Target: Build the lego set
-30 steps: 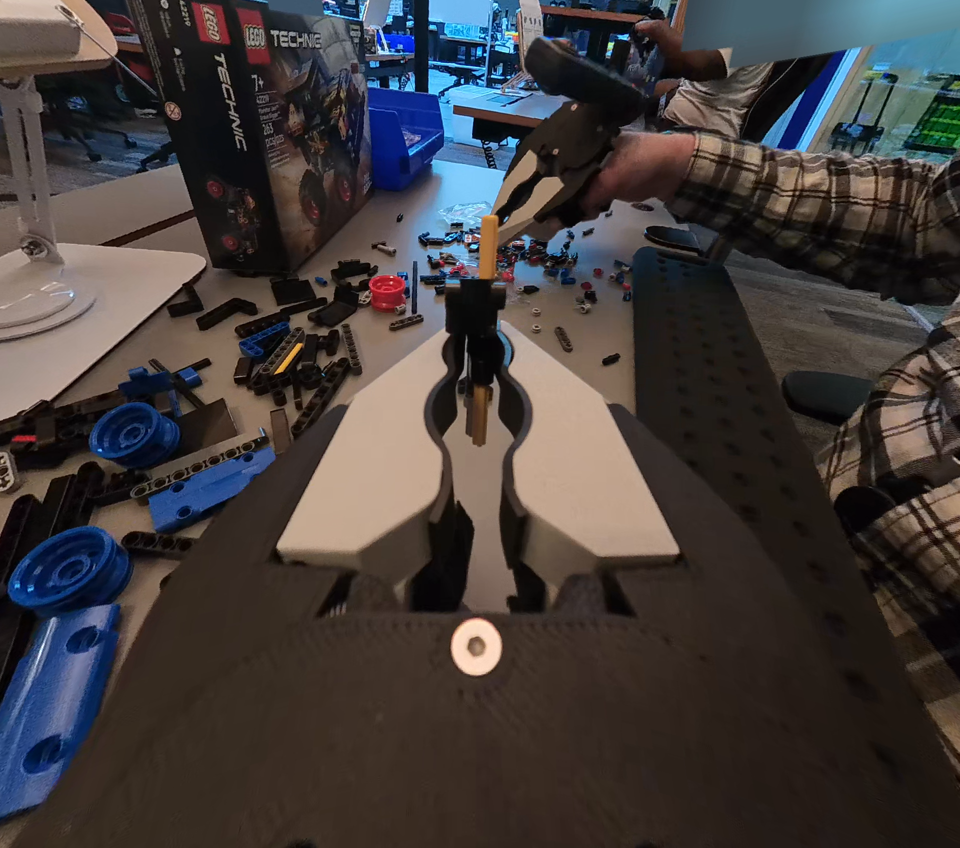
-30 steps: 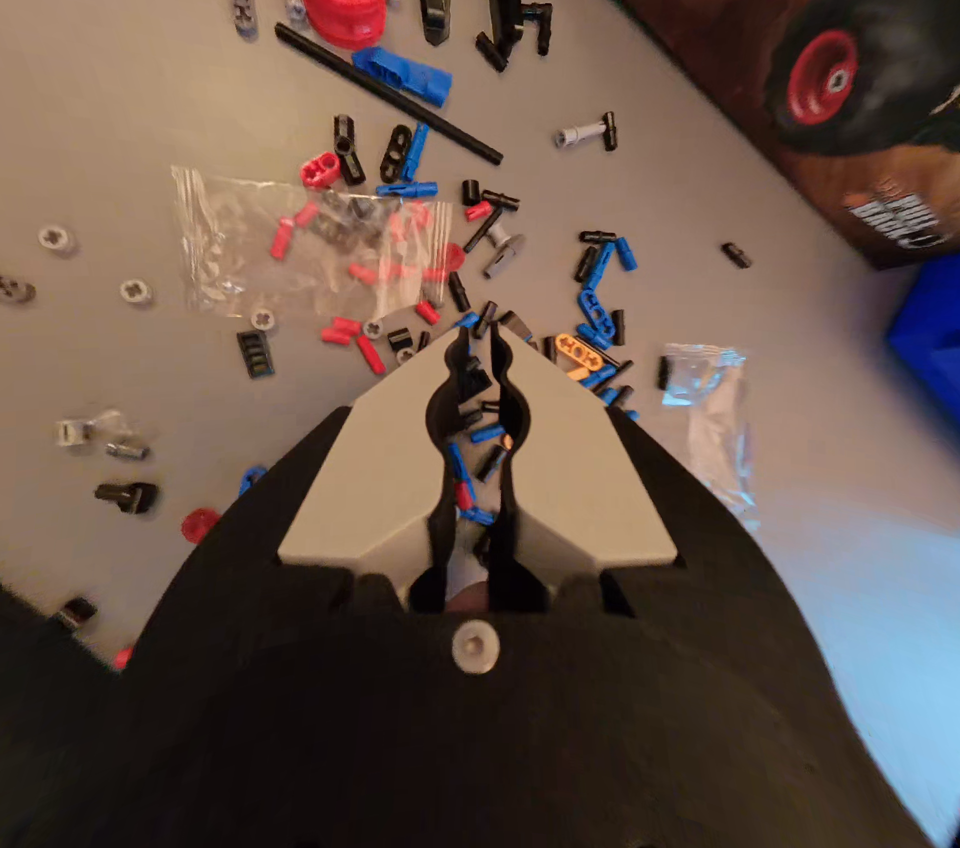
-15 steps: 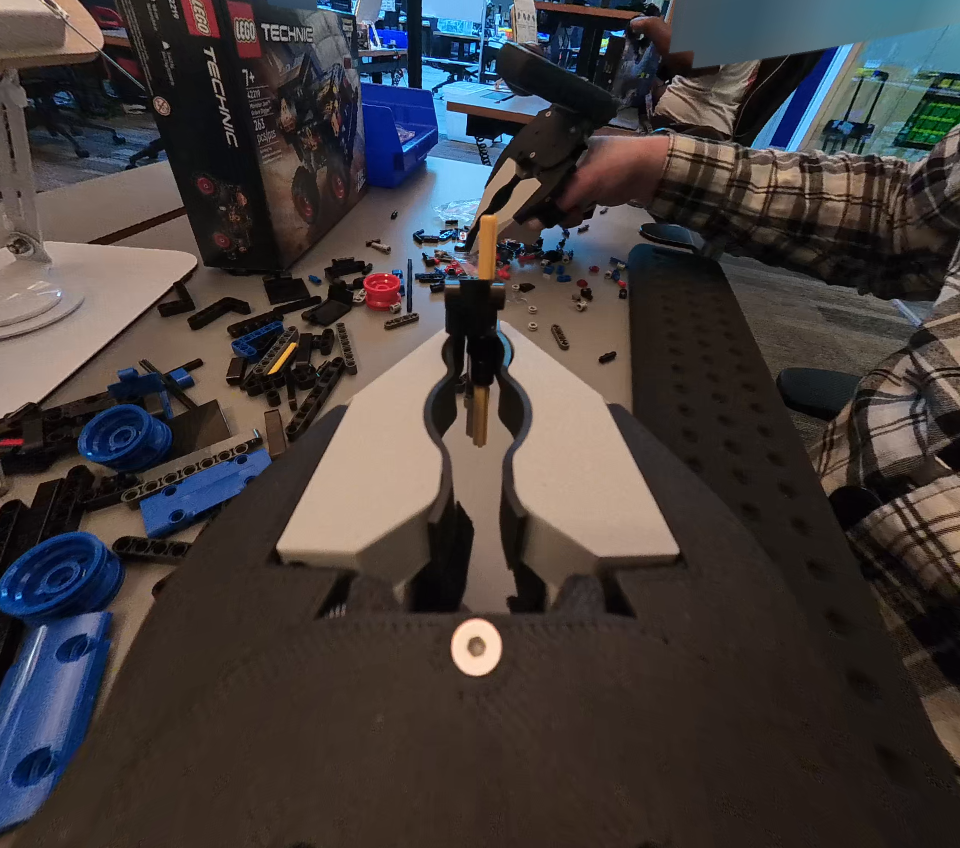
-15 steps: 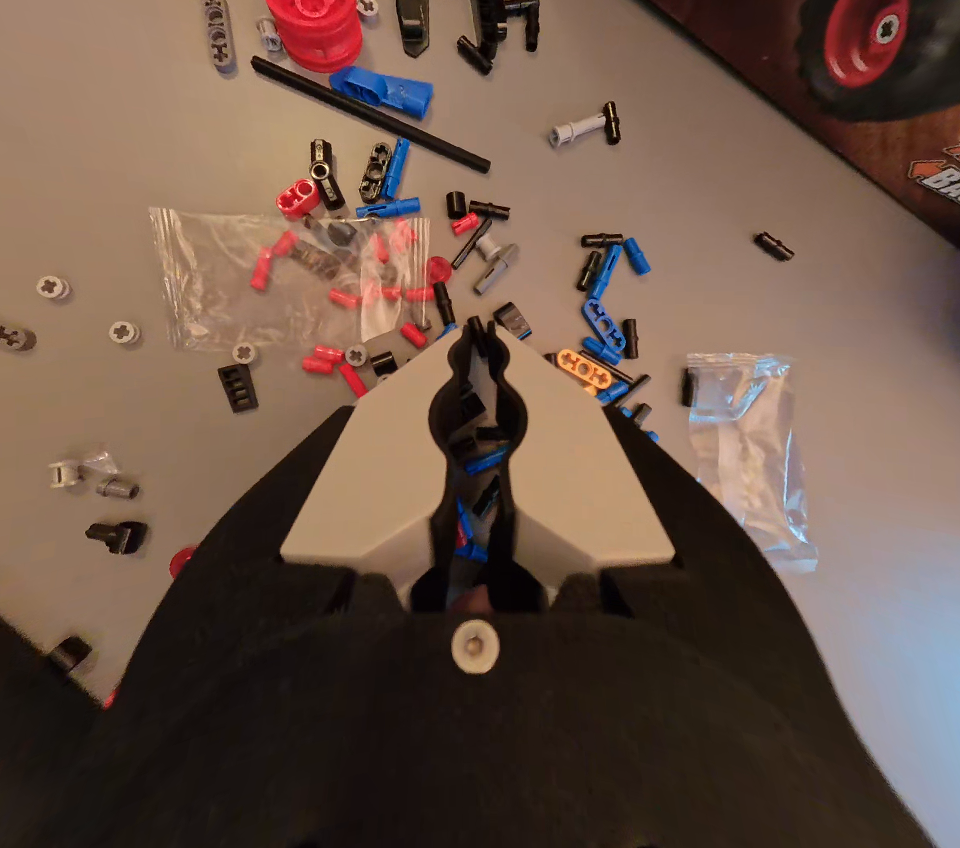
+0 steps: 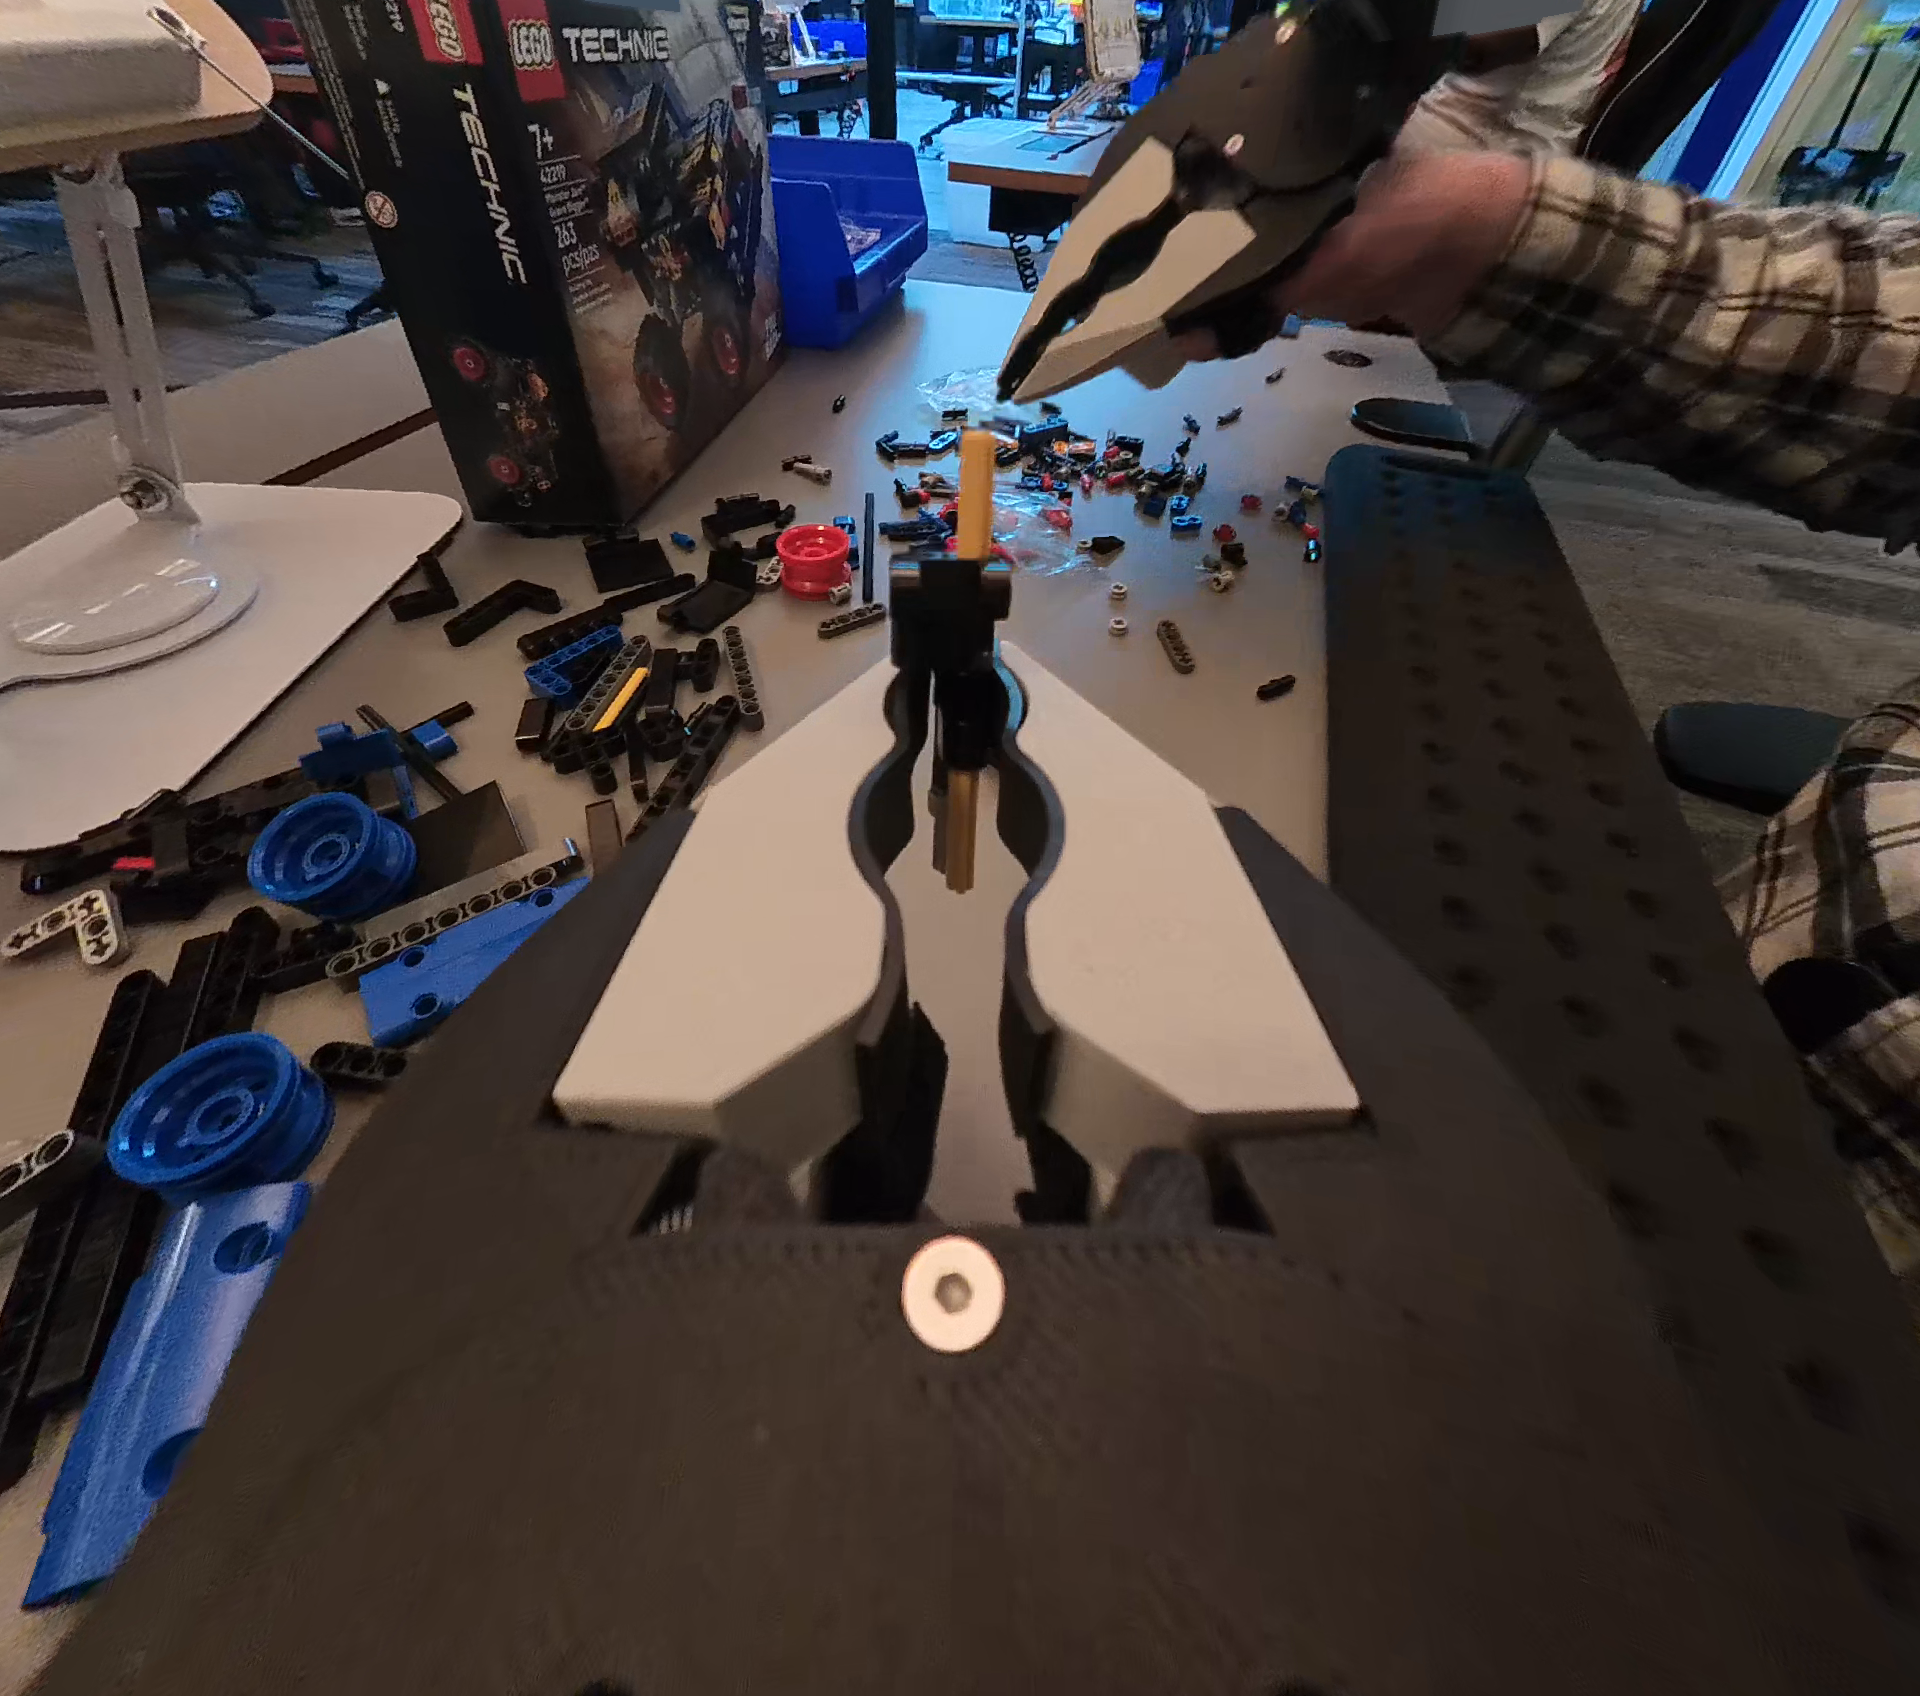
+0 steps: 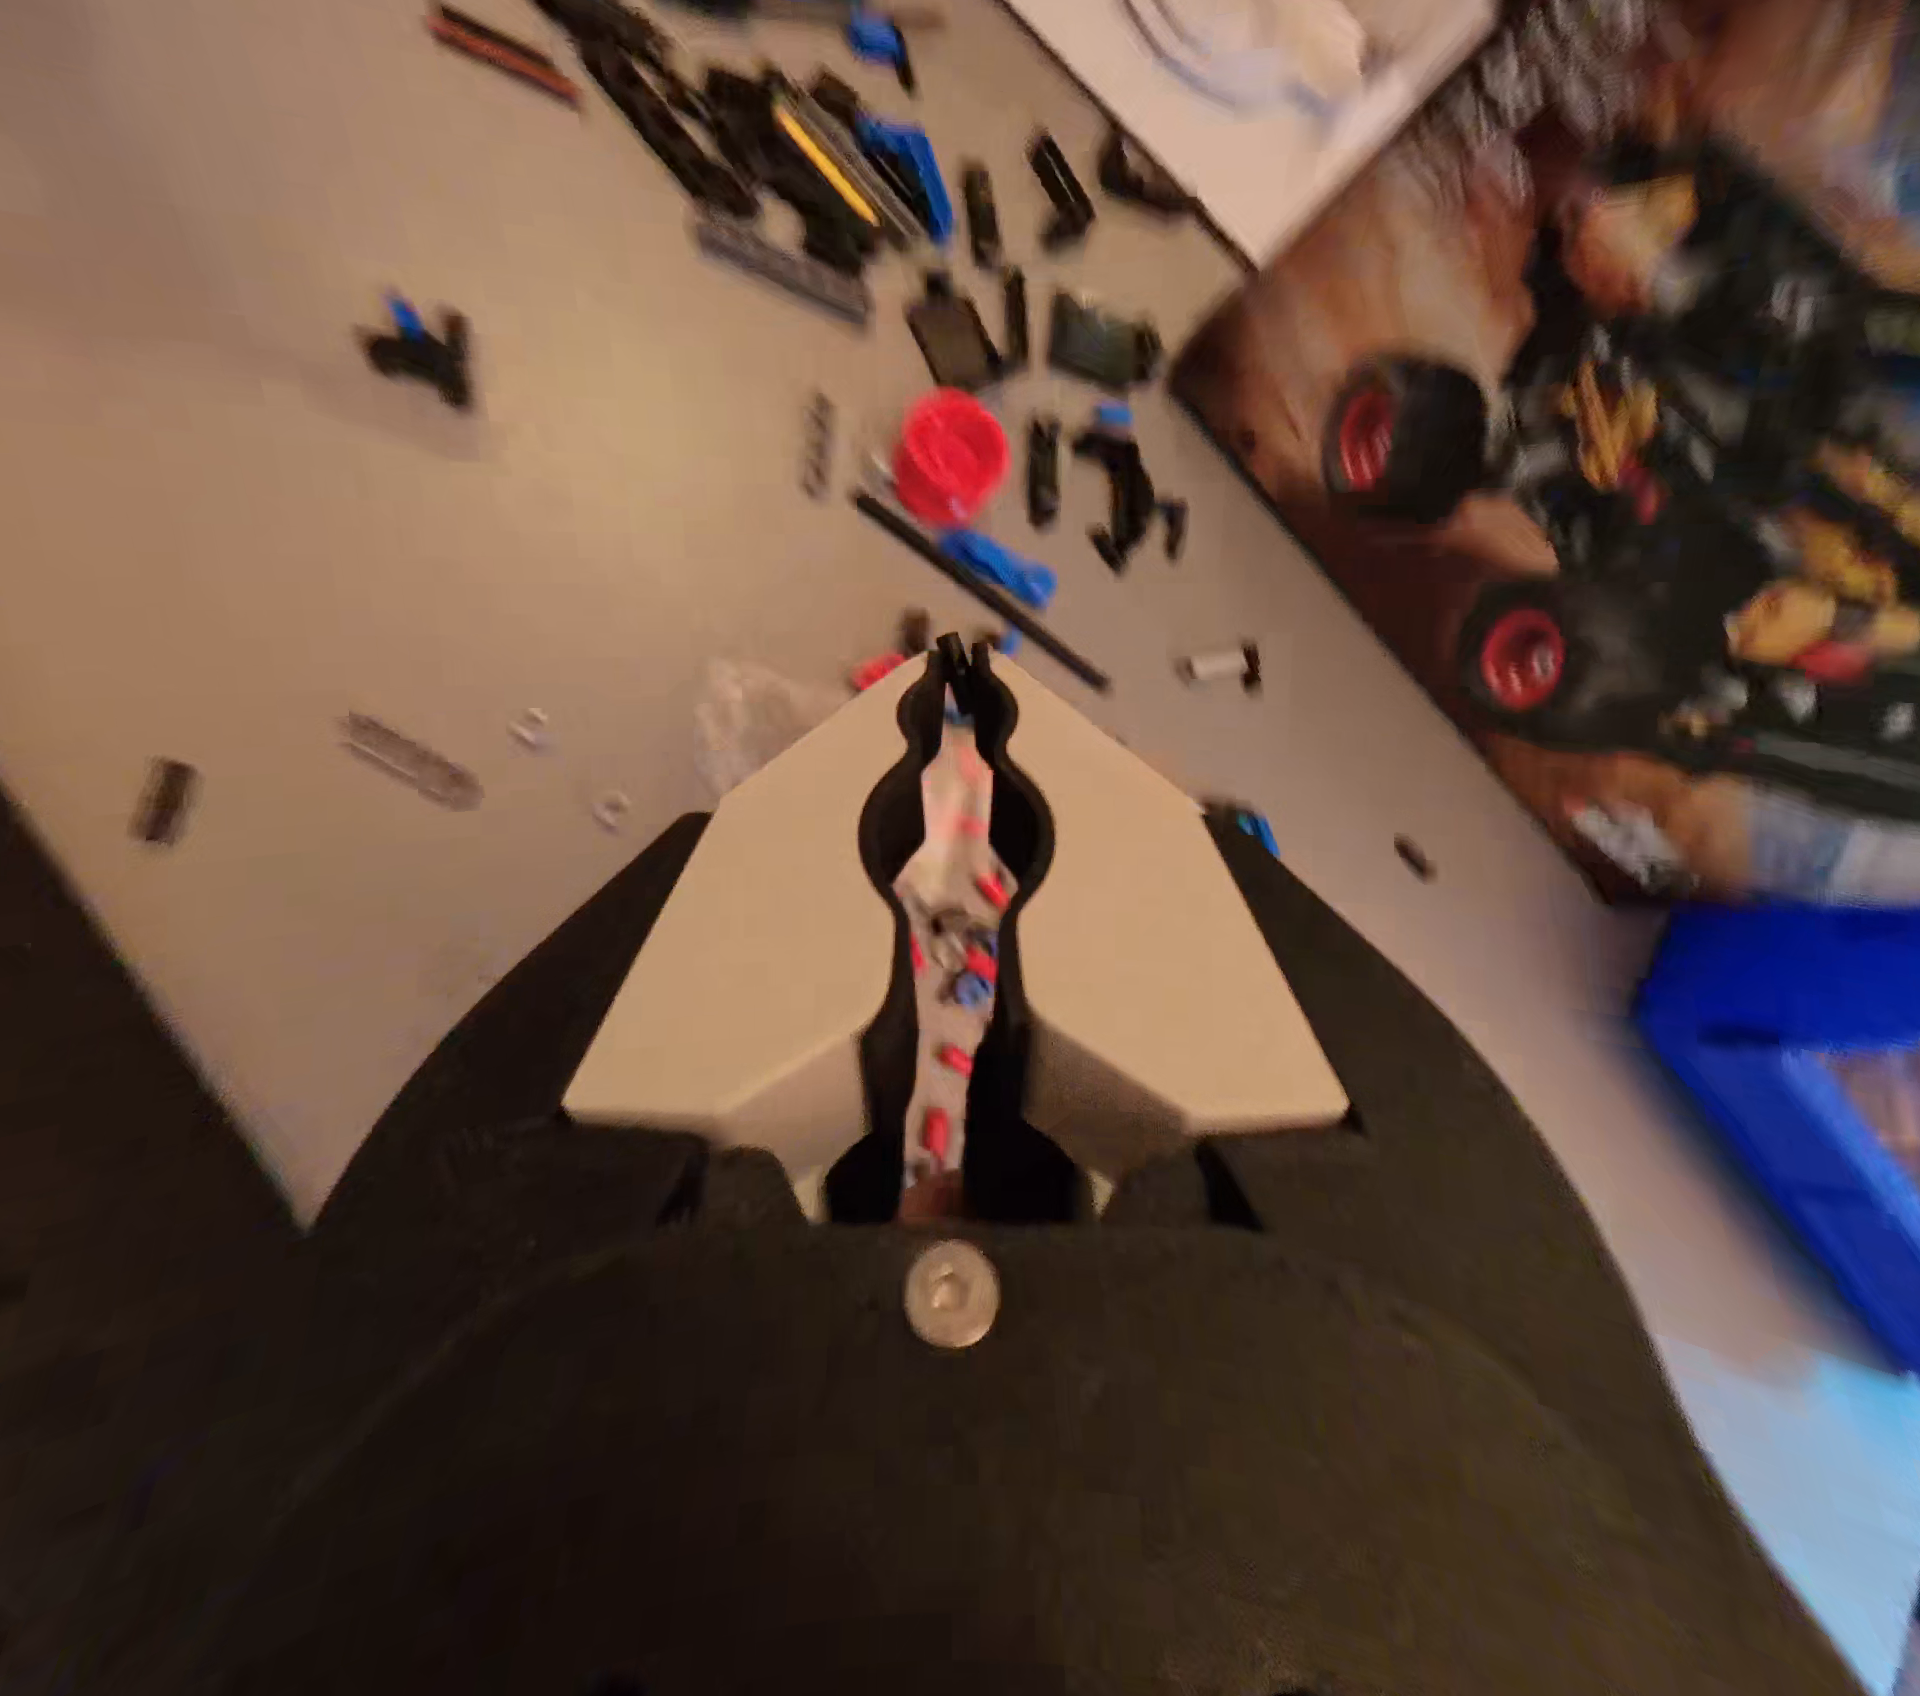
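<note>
L gripper (image 5: 951, 690) jaws clamped on a small black lego piece w/ tan axle (image 5: 975, 493) through it, axle upright, sticking up above the piece and down between the jaws. Held above the bench (image 5: 1236, 742), not touching it.

R gripper (image 5: 1023, 384) in a hand (image 5: 1392, 254), plaid sleeve, raised over the far scatter of small pins, tips pointing down-left. In R wrist view (blurred) jaws narrow, pinching a tiny black pin (image 6: 956, 654) at the very tips; clear bag w/ red bits seen through the gap below.

Loose parts spread on bench: red wheel hub (image 5: 812, 557), blue wheel hubs (image 5: 330, 851) at left, black beams, blue panels. Lego box (image 5: 561, 233) upright behind the parts, blue bin (image 5: 847, 233) just beside it. White lamp base (image 5: 135, 597) far left. Black perforated board (image 5: 1496, 815) on the right edge of bench.
</note>
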The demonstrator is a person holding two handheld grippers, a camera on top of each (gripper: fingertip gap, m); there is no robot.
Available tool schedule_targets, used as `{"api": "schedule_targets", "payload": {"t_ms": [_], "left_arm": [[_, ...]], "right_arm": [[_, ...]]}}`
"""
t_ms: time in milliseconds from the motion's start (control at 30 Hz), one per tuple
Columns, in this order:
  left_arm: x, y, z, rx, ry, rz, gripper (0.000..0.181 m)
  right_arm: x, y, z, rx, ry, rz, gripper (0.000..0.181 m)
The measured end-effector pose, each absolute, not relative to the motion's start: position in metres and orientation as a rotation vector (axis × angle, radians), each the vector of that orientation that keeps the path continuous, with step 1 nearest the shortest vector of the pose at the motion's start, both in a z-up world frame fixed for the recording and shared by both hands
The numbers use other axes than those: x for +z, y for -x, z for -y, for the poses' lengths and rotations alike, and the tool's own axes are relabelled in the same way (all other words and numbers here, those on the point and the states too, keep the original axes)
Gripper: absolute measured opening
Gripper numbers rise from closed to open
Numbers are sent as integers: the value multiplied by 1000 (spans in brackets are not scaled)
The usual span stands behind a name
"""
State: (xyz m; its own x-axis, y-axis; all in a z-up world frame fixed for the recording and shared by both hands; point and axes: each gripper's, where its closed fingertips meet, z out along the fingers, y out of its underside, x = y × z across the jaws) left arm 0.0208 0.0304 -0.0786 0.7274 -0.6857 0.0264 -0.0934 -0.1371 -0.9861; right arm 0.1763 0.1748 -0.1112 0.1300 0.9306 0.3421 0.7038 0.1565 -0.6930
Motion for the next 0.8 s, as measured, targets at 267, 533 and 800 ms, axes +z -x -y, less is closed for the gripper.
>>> {"api": "schedule_targets", "payload": {"t_ms": [267, 533, 800], "left_arm": [[-112, -25, -31, -559, 1817, -683, 9], [-139, -20, -31, -518, 1960, -730, 9], [-153, -12, -31, -509, 2053, -751, 9]], "right_arm": [[-85, -97, -98, 591, 1397, 1707, 4], [-115, -61, -63, 714, 1370, 1803, 4], [-127, -46, -47, 753, 1308, 1894, 3]]}}
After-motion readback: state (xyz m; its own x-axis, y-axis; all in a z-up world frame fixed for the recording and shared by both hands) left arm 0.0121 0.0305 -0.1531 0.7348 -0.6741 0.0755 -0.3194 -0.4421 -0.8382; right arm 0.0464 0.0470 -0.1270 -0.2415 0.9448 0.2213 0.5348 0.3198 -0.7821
